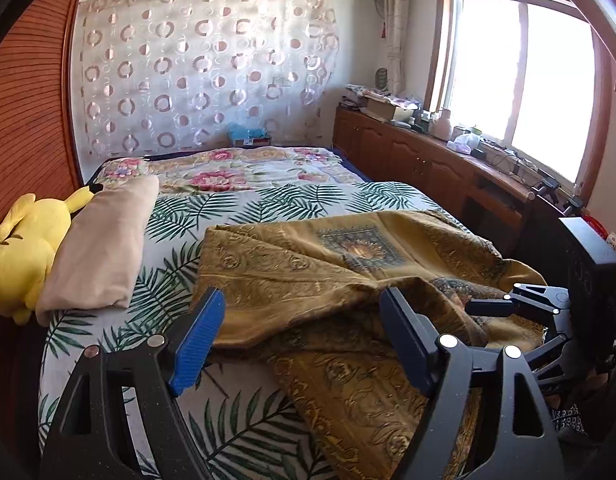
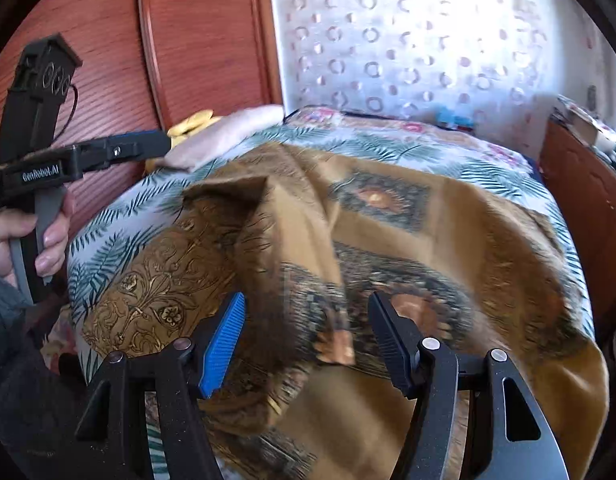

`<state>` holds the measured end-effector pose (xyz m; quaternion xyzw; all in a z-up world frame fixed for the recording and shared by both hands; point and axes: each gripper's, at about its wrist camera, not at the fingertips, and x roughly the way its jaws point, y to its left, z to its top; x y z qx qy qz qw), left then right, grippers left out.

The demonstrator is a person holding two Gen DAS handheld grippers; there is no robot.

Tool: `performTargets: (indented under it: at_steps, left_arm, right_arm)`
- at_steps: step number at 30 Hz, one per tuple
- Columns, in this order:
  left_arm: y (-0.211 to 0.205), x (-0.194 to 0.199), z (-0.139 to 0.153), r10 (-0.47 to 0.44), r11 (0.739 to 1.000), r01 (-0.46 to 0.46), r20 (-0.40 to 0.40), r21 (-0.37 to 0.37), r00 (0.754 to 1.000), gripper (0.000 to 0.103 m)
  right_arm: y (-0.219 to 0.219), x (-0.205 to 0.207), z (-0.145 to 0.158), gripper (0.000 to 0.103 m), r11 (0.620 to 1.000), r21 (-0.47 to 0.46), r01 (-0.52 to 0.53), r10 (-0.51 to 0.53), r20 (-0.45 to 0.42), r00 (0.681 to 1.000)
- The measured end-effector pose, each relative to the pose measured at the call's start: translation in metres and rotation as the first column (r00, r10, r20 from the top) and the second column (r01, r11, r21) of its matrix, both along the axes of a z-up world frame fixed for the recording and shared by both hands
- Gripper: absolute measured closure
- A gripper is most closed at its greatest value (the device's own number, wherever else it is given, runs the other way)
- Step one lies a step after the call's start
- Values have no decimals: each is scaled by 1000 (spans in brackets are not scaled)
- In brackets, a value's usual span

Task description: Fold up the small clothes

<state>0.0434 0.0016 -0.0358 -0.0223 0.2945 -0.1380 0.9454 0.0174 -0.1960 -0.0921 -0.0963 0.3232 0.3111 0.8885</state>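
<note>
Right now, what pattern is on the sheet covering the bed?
Green palm fronds on the white bed sheet, clearest in the left wrist view.

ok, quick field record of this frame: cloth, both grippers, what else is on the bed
surface: bed with palm-leaf sheet
cloth: mustard patterned cloth, rumpled, one part folded over
left gripper: open, pads above the cloth's near edge, nothing gripped
right gripper: open, a raised fold of the cloth between the pads, not pinched
also on bed: beige folded cloth, yellow plush toy, both at the left edge
hand: holds the left gripper's handle
</note>
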Motion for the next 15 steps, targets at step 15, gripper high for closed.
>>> performTargets:
  at_steps: [15]
  left_arm:
    - [11, -1, -10, 15, 1000, -15, -16, 6, 1000, 22]
  right_arm:
    - [26, 26, -20, 51, 995, -93, -22, 18, -48, 999]
